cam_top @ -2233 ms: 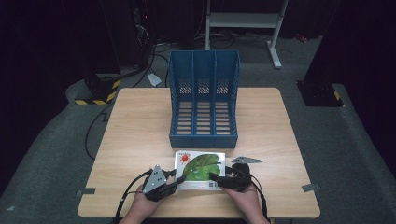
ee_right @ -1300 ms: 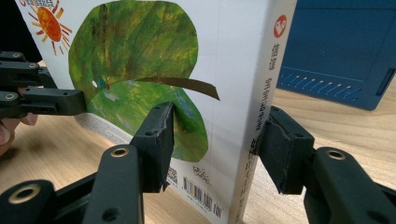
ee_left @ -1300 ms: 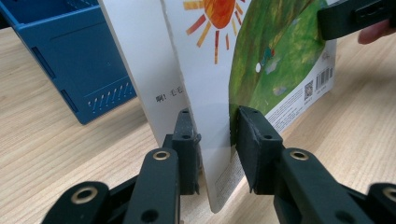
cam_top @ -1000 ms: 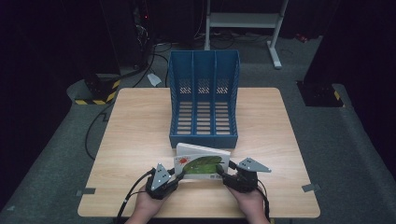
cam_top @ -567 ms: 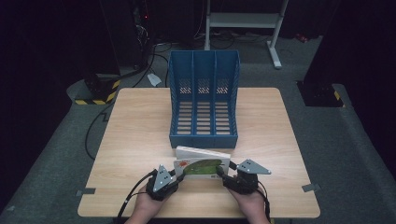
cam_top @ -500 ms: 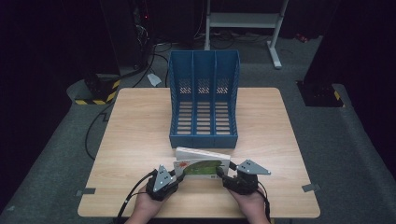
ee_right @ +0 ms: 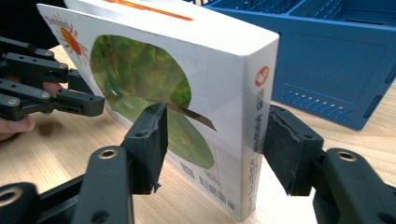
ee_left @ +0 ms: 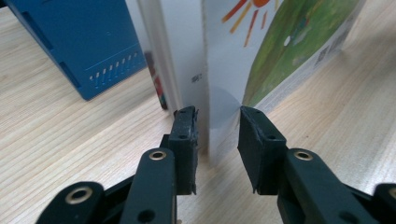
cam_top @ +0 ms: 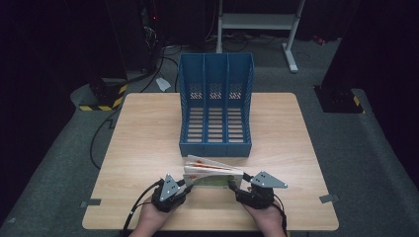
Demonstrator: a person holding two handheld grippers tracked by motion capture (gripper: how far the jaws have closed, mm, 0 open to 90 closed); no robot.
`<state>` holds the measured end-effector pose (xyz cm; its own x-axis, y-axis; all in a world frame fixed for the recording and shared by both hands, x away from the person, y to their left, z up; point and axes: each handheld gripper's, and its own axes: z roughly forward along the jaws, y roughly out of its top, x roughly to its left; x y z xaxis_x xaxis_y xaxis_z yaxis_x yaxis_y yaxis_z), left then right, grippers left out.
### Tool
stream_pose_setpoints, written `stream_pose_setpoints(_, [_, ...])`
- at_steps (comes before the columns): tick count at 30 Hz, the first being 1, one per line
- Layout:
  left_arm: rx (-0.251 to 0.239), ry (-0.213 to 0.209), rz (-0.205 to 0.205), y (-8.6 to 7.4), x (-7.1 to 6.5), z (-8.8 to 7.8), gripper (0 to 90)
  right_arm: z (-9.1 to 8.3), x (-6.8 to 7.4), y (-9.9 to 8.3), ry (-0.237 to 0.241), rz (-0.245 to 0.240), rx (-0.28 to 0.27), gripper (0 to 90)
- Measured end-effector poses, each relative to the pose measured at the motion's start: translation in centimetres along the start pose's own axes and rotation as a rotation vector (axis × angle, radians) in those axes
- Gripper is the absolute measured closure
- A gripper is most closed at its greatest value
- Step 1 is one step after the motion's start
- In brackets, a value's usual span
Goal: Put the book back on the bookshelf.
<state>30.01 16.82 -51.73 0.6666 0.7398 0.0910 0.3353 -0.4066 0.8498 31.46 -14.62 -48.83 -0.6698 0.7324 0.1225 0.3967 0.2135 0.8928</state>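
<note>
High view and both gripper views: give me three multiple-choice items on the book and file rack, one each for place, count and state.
1. Where is the book? A inside the rack; B on the table before the rack; C on the floor.
2. How many compartments has the blue file rack? A two; B three; C five.
3. How is the book posed? A flat; B tilted up on its edge; C open.
Key: B, it rests on the wooden table between the left gripper and the right gripper; B, two dividers; B, its cover leans.

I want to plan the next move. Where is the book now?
In the high view the book stands tilted near the table's front edge, between both claws, just before the blue file rack.
</note>
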Motion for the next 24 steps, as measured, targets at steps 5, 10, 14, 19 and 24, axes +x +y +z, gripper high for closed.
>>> stream_pose_setpoints(5, [0.004,0.019,-0.018,-0.3,0.3,-0.3,57.0,-0.1,-0.2,0.4,0.008,-0.009,-0.011,36.3])
stream_pose_setpoints(10, [0.003,0.043,-0.031,-0.8,0.8,-1.1,50.4,0.4,-0.3,1.1,0.032,-0.011,-0.016,29.8])
stream_pose_setpoints(14, [0.006,0.071,-0.054,-1.2,1.4,-1.9,46.9,1.0,0.0,1.8,0.052,-0.046,-0.015,29.3])
stream_pose_setpoints(19, [0.001,0.117,-0.098,-1.8,2.7,-3.0,44.9,1.7,0.3,2.1,0.066,-0.078,-0.02,31.8])
stream_pose_setpoints(24, [0.021,0.172,-0.162,-2.5,4.4,-3.6,42.8,1.8,0.5,2.5,0.072,-0.114,-0.03,37.4])
